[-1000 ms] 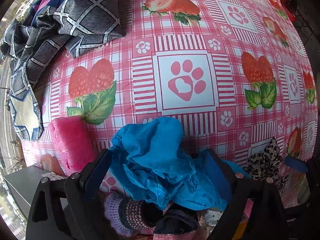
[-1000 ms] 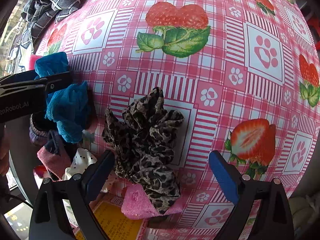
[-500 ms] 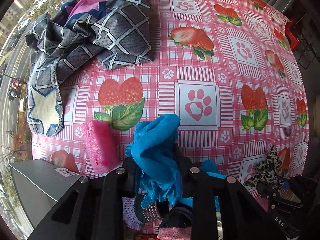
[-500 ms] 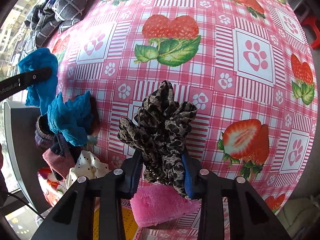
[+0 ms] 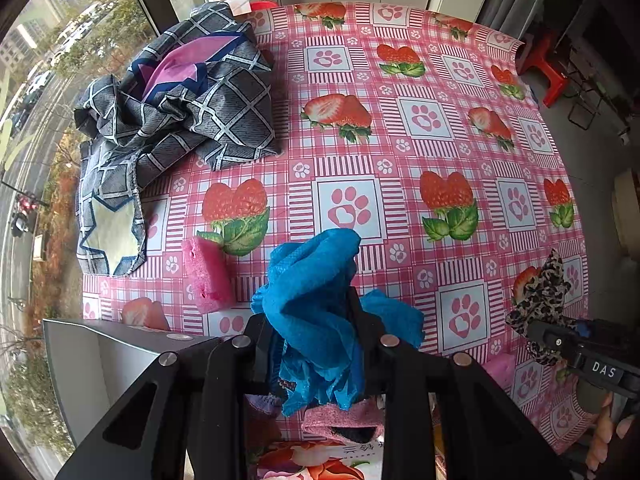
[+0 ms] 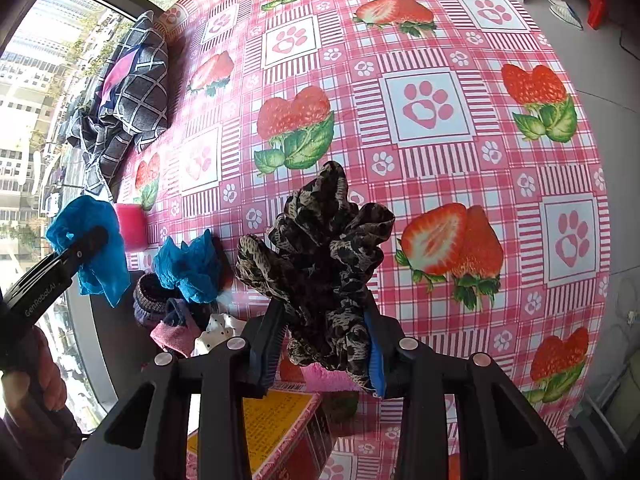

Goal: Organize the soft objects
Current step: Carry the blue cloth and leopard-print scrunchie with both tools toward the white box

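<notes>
My left gripper (image 5: pixel 316 320) is shut on a crumpled blue cloth (image 5: pixel 312 280), held above the pink strawberry tablecloth (image 5: pixel 400 152). The same blue cloth (image 6: pixel 92 240) and left gripper (image 6: pixel 86 246) show at the left of the right wrist view. A second blue piece (image 6: pixel 190 268) lies on the pile at the table's near edge. My right gripper (image 6: pixel 326 336) is shut on a leopard-print scrunchie (image 6: pixel 324 240), lifted off the table. That scrunchie (image 5: pixel 540 296) appears at the right of the left wrist view, in the right gripper (image 5: pixel 558 334).
A grey checked cloth (image 5: pixel 172 116) is heaped at the table's far left. A pink sponge (image 5: pixel 206 272) lies near it. A pile of socks (image 6: pixel 172 320) and a polka-dot piece (image 6: pixel 218 330) sits at the near edge, beside a yellow-topped box (image 6: pixel 280 412). A red stool (image 5: pixel 548 76) stands beyond.
Both grippers went from open to shut, the left on the blue cloth, the right on the leopard scrunchie. Both then rose, lifting their pieces off the table.
</notes>
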Available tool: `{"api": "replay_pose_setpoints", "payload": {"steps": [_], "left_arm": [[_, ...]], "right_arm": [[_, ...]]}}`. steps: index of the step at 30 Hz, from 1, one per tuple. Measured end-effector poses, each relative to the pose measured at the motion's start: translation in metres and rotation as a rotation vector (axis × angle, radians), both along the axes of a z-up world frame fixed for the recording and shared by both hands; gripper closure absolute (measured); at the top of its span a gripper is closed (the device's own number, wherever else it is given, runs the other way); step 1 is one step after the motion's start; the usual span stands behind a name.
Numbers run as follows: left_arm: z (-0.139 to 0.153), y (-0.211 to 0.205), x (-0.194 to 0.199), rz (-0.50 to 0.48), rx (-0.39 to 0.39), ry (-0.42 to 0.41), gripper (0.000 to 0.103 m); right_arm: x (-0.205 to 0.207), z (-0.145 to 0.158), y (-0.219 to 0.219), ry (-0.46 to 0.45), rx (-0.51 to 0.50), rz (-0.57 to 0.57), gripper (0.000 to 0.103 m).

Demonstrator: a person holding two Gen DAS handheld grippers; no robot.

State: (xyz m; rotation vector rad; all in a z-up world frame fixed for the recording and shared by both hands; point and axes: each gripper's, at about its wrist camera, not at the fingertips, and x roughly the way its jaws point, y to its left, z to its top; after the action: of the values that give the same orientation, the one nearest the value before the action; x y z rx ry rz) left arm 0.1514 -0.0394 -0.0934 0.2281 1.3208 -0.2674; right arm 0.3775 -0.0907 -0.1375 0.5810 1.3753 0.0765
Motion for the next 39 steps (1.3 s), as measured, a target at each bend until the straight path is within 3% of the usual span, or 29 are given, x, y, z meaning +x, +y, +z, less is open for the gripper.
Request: {"api": "replay_pose_setpoints", "payload": {"steps": [25,36,39], "left_arm": [[0.050,0.019,-0.131,-0.154,-0.088,0.009,0.073],[0.065,0.042,-0.170,-0.183,-0.115,0.017,0.073],[0.071,0.051,-0.174,-0.171,-0.121,0.010,0.073]], "right_arm": [[-0.104,0.057,-0.008,-0.029,-0.045,-0.185,0.066],[-0.131,0.093,0.025,-0.069,-0.056,-0.169,0.066],[-0.134,0.107,0.042,-0.093,-0.104,-0.134,0.066]]}}
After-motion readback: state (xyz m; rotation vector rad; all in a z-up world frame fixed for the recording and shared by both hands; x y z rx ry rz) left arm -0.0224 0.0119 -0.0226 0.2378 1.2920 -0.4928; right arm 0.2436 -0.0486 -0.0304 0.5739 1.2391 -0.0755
